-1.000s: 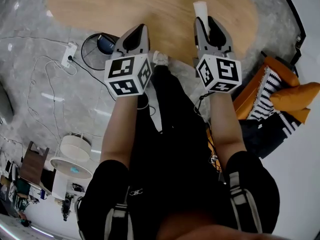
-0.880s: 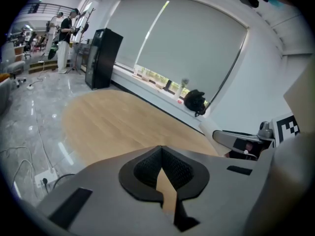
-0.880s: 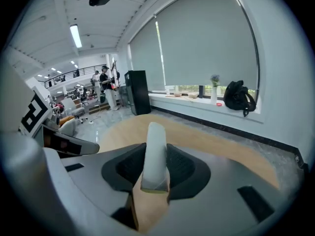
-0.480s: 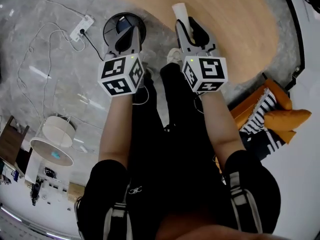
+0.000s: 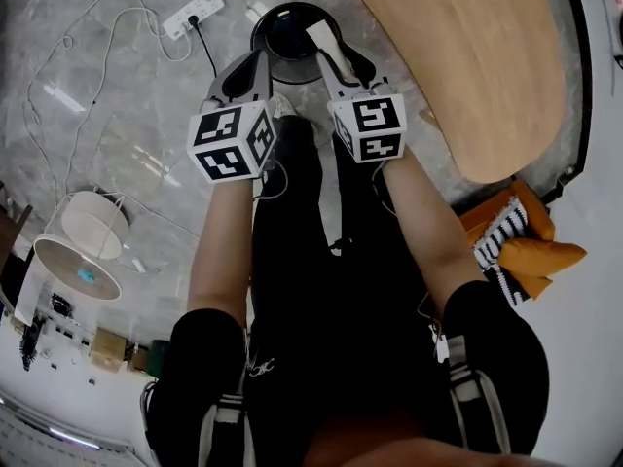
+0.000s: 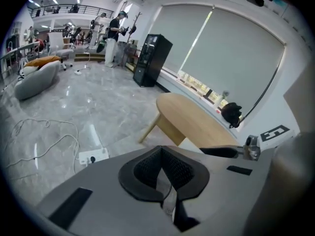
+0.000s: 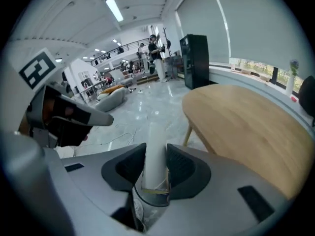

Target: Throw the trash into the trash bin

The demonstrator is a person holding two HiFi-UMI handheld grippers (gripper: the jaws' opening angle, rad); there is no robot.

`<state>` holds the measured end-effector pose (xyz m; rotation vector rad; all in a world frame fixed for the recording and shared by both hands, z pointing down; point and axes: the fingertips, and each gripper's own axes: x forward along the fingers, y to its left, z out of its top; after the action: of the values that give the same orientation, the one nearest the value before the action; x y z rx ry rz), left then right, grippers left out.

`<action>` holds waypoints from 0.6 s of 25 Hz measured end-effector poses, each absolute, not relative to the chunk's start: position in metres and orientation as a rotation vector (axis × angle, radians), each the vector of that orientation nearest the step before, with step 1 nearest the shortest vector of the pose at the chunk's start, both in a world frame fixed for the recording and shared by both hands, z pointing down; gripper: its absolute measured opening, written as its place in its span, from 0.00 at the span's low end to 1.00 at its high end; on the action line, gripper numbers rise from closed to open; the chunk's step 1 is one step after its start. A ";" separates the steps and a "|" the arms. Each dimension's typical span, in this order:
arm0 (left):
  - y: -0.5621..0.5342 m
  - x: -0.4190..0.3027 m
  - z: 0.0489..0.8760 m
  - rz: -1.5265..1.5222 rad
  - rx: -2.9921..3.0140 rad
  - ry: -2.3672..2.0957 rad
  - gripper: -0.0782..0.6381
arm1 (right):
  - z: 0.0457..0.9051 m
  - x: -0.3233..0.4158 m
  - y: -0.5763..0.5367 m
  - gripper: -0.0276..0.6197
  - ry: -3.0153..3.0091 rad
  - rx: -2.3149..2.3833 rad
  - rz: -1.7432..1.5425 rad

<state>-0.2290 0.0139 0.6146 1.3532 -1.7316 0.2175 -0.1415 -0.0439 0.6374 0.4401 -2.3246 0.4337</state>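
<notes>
In the head view a round black trash bin (image 5: pixel 284 25) stands on the grey floor just beyond both grippers. My right gripper (image 5: pixel 334 54) is shut on a white paper tube (image 5: pixel 320 35), whose far end reaches over the bin's rim. The right gripper view shows that tube (image 7: pixel 154 149) upright between the dark pads (image 7: pixel 180 167), with the right gripper (image 7: pixel 154 168) closed on it. My left gripper (image 5: pixel 253 64) hangs beside the bin's left edge. In the left gripper view the left gripper (image 6: pixel 165 170) has its jaws together with nothing between them.
An oval wooden table (image 5: pixel 472 56) lies to the right of the bin, also seen as the table (image 6: pixel 194 121) and the table (image 7: pixel 248 119). A white power strip (image 5: pixel 195 10) with cables lies left of the bin. White round lamps (image 5: pixel 90 227) and an orange cushion (image 5: pixel 533 258) flank my legs.
Both grippers swung left from over the table's edge to the black bin. The white tube stayed in the right gripper and now reaches over the bin.
</notes>
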 end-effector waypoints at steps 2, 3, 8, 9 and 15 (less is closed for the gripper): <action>0.024 -0.241 0.625 0.218 1.337 -1.722 0.13 | 0.667 -0.153 -0.028 0.25 -2.273 0.386 0.418; 0.029 -0.246 0.630 0.219 1.331 -1.719 0.13 | 0.683 -0.158 -0.022 0.25 -2.247 0.367 0.411; 0.052 -0.262 0.654 0.225 1.294 -1.700 0.13 | 0.767 -0.177 0.001 0.26 -2.106 0.359 0.481; 0.057 -0.263 0.658 0.225 1.282 -1.695 0.13 | 0.784 -0.179 0.004 0.26 -2.077 0.359 0.493; 0.082 -0.270 0.672 0.224 1.237 -1.663 0.13 | 0.840 -0.187 0.015 0.26 -1.983 0.338 0.502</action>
<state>-0.2703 0.0819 0.6724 1.2367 -1.6628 0.2235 -0.1872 0.0151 0.8398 0.3384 -1.9834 0.5025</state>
